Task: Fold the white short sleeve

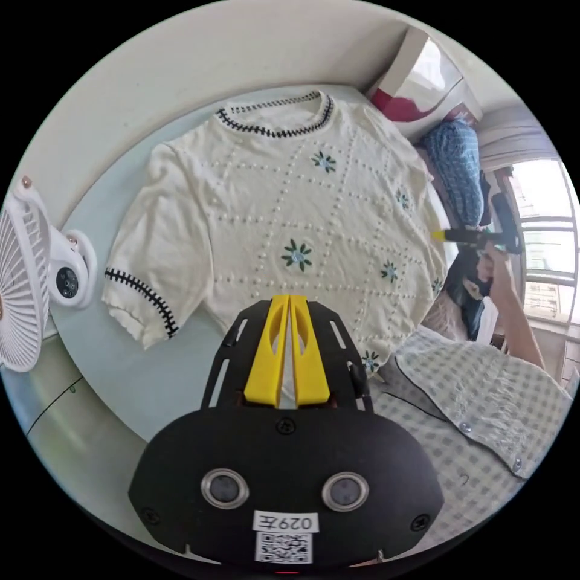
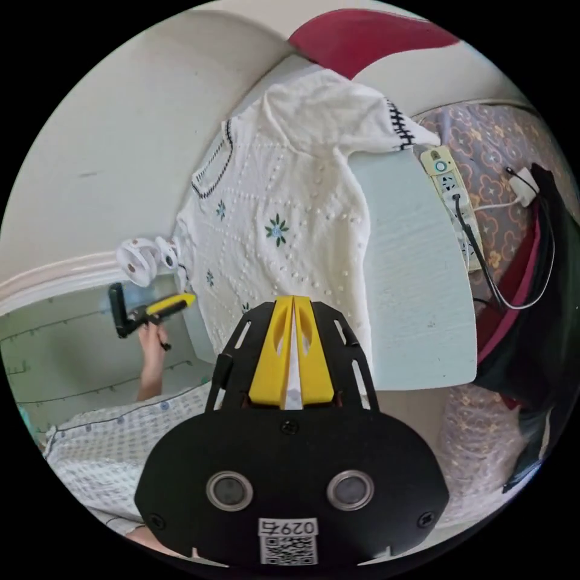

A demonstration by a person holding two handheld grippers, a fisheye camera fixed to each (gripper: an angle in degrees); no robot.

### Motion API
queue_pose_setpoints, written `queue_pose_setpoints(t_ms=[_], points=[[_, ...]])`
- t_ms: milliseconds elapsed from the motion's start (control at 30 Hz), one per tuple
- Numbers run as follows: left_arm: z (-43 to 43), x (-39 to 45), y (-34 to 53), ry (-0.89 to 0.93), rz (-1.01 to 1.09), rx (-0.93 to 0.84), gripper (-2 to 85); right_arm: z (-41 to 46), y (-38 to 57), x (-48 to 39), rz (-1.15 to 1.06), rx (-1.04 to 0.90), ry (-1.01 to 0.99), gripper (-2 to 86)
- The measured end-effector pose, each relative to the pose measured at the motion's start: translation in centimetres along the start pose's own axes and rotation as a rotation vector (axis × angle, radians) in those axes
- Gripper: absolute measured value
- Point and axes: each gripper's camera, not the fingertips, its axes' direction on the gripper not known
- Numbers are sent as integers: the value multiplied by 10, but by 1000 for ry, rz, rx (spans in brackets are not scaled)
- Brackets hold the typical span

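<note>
Nearest in the left gripper view, the left tongs point(image 1: 289, 300) have their yellow jaws pressed together with only a sliver of gap, tips hovering over the hem of the white short sleeve point(image 1: 284, 217); whether they nip any cloth I cannot tell. The right tongs point(image 2: 293, 301) look the same in the right gripper view: jaws closed to a thin slit, tips above the bottom hem, no clear pinch visible.

Just beyond both pairs of tongs the top lies spread flat, front up, on the pale blue table point(image 2: 417, 290). It is a knitted piece with small raised beads in a diamond lattice and little embroidered flowers, so I judge it light, soft and floppy, slightly stretchy, and a bit grippy against the table rather than slippery. The beads could snag or pull if dragged, so lifting is kinder than sliding.

Sensible places to take hold seem to be the edges: the hem corners nearest the tongs, or the dark-stitched cuff of the sleeve point(image 1: 142, 290) off to the left of the left tongs. The far sleeve point(image 2: 368, 121) reaches the table's edge, well beyond the right tongs.

Farther off stand a small white fan point(image 1: 24, 284) and a power strip point(image 2: 450, 181)
</note>
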Motion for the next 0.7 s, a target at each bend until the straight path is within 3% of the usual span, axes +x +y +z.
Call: queue_pose_setpoints(t_ms=[133, 200, 367, 533, 667, 700], points=[[14, 1, 17, -61, -32, -26, -10, -54, -14, 27, 81, 170, -43, 26], [10, -4, 26, -60, -56, -18, -10, -78, -28, 44, 203, 231, -13, 95], [-4, -18, 32, -22, -140, -17, -10, -111, -56, 67, 295, 385, -154, 137], [-14, -27, 31, -28, -204, -60, -10, -102, -100, 73, 391, 223, -99, 159], [-21, -40, 40, -9, -254, -53, -10, -91, -119, 70, 432, 246, -310, 147], [-23, -45, 44, 6, -273, -44, -10, -91, -122, 63, 407, 292, -355, 91]])
